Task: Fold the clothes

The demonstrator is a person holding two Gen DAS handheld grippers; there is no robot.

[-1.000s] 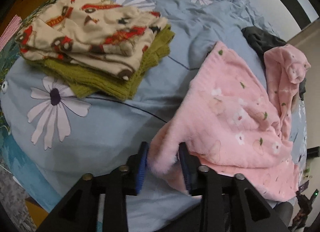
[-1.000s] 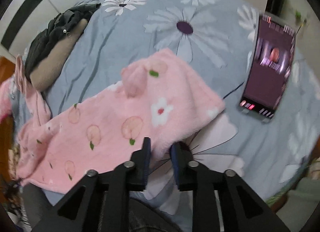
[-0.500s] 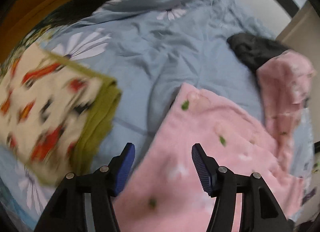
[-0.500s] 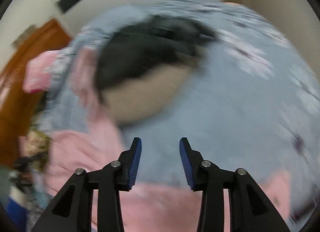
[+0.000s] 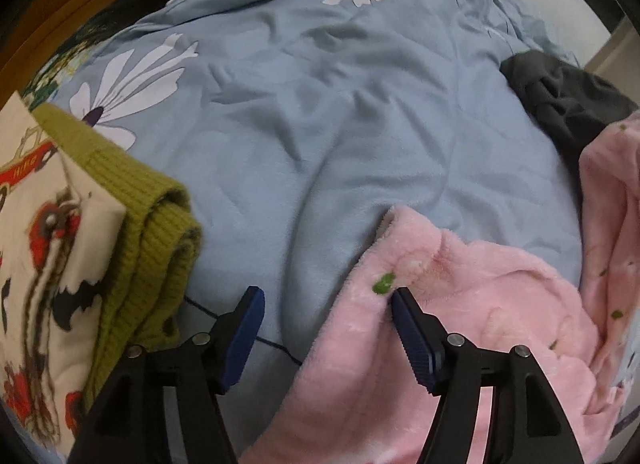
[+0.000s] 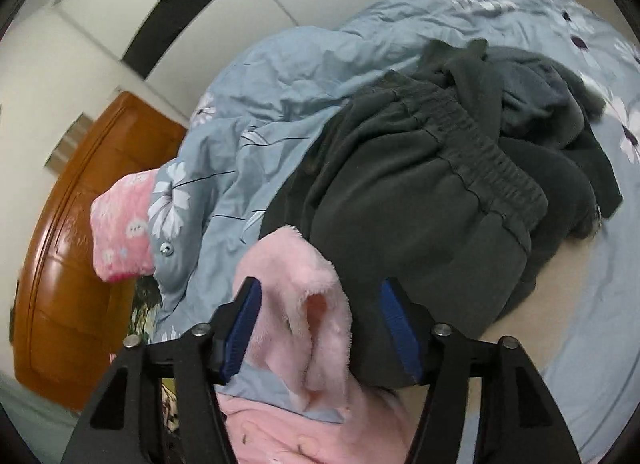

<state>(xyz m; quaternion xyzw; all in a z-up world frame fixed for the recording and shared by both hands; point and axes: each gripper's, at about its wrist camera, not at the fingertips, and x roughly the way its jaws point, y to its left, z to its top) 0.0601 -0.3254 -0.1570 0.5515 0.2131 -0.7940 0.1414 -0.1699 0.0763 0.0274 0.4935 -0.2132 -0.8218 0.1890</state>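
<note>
A fluffy pink fruit-print garment (image 5: 440,316) lies on the blue flowered bedspread (image 5: 320,112). My left gripper (image 5: 326,314) is open and empty, its right finger resting over the garment's upper left corner. In the right wrist view a pink sleeve cuff (image 6: 296,296) of the same garment stands up between the open fingers of my right gripper (image 6: 320,308), which does not clamp it. A pile of dark grey clothes (image 6: 440,192) lies just behind the cuff.
A folded stack, cream cartoon-print cloth (image 5: 36,224) on an olive knit (image 5: 148,232), sits at the left. The dark pile (image 5: 560,104) shows at the far right. A pink pillow (image 6: 120,224), a wooden headboard (image 6: 68,224) and a crumpled quilt (image 6: 280,76) lie beyond.
Both grippers let go of the pink garment's lower edge and opened. The left moved up to its upper corner; the right swung to the sleeve cuff by the dark pile.
</note>
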